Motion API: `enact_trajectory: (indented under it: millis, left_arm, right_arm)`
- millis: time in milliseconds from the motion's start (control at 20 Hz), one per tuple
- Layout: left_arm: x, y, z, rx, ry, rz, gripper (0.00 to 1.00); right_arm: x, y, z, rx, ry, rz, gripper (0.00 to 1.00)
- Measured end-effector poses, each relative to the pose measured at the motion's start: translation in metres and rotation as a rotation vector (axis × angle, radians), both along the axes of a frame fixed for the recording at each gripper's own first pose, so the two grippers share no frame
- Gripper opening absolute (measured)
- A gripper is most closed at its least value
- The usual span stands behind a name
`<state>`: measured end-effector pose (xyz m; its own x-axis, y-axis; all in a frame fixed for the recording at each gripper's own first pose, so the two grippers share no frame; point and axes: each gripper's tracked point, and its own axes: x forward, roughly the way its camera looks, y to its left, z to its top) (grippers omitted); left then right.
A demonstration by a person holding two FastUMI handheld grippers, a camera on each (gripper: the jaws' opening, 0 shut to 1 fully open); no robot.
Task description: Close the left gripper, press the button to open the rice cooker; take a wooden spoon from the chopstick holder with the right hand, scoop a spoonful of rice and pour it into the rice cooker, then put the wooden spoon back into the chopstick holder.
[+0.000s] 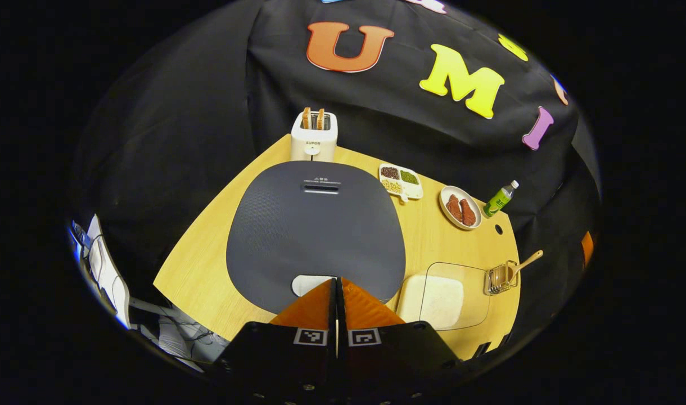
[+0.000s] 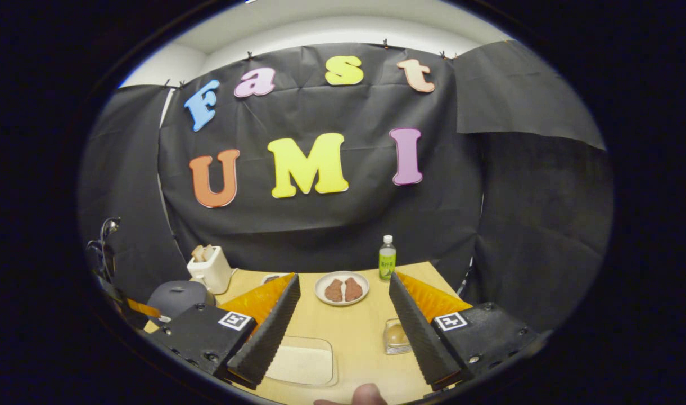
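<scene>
In the left gripper view, the dark grey rice cooker has its lid down, seen from above. My left gripper is shut, its tips right at the white button on the lid's near edge. The wooden spoon leans in the wire chopstick holder at the right. A clear container of rice lies beside the cooker. In the right gripper view, my right gripper is open above the table, nothing between its fingers. The rice container lies below it, the chopstick holder by the right finger, and the cooker at the left.
A white toaster with toast stands behind the cooker. A divided dish of beans, a plate of red meat and a green bottle line the table's far side. A fingertip shows at the bottom of the right gripper view.
</scene>
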<state>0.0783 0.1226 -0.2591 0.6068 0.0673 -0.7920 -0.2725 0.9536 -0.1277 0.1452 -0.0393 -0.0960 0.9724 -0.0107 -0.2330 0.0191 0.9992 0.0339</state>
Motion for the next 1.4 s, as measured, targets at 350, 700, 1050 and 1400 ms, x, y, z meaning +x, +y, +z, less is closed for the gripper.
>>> enact_trajectory:
  millis: [350,700,1050,1400]
  left_arm:
    - [-0.005,0.001,-0.018,-0.062,0.087,0.007,0.0]
    - [-0.007,0.0,-0.021,-0.04,0.104,-0.031,0.01]
    - [-0.001,-0.003,0.009,0.095,-0.004,-0.062,0.01]
    - [0.032,0.004,0.093,0.264,-0.285,-0.114,0.0]
  right_arm:
    - [0.005,-0.004,-0.005,-0.002,0.011,-0.008,1.0]
    - [0.004,0.001,-0.009,0.007,0.012,0.01,1.0]
    - [-0.013,-0.002,0.014,-0.016,-0.03,0.011,1.0]
    - [-0.042,-0.013,0.034,-0.022,-0.069,-0.016,1.0]
